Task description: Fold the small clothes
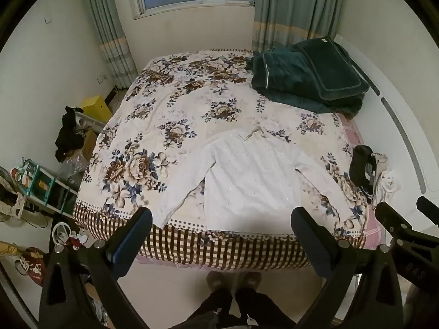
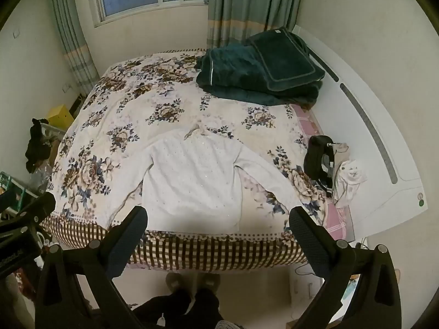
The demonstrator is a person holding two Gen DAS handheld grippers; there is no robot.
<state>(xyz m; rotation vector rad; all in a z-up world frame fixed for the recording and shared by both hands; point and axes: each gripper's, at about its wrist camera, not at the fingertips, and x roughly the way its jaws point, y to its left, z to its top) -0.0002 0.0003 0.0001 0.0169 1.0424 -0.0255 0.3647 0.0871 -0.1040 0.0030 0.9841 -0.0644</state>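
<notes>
A small white knitted sweater (image 1: 247, 183) lies flat on the flowered bedspread (image 1: 170, 101) near the bed's front edge, collar away from me, both sleeves spread out and down. It also shows in the right wrist view (image 2: 192, 181). My left gripper (image 1: 221, 216) is open and empty, held above the floor just in front of the bed, below the sweater's hem. My right gripper (image 2: 218, 216) is open and empty at the same height, beside the left one. Neither touches the sweater.
A folded dark green blanket (image 1: 304, 79) lies at the bed's far right. Black and pale clothes (image 2: 329, 164) are piled at the bed's right edge. Shelves and clutter (image 1: 41, 186) stand left of the bed. My feet (image 1: 233, 282) are on the floor below.
</notes>
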